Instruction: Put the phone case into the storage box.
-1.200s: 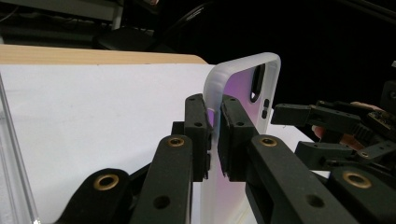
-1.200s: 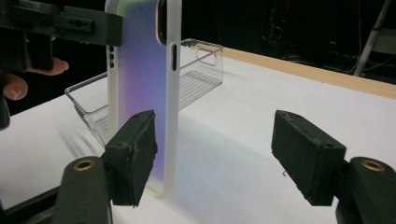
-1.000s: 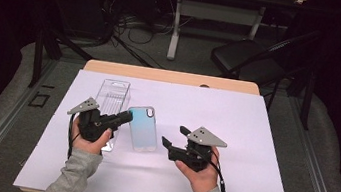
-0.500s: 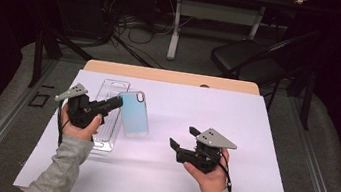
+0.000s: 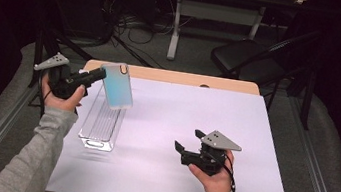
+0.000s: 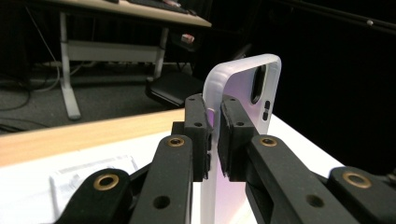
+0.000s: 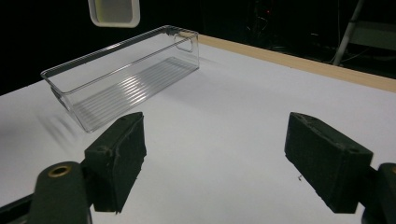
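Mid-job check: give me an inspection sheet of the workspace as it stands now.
Surface: white table top, wooden far edge.
Job's things: phone case held in the air above the clear plastic bin, which stands empty.
Clutter: nothing seen.
Grippers: left gripper shut on the phone case; right gripper open, nothing between its fingers.
Cables: one trails from the right gripper; more lie on the floor beyond.
Surroundings: dark room, black chair, desk legs.

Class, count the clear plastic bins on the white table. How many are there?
1: the clear bin lies at the table's left side, below the phone case held in the left tongs.
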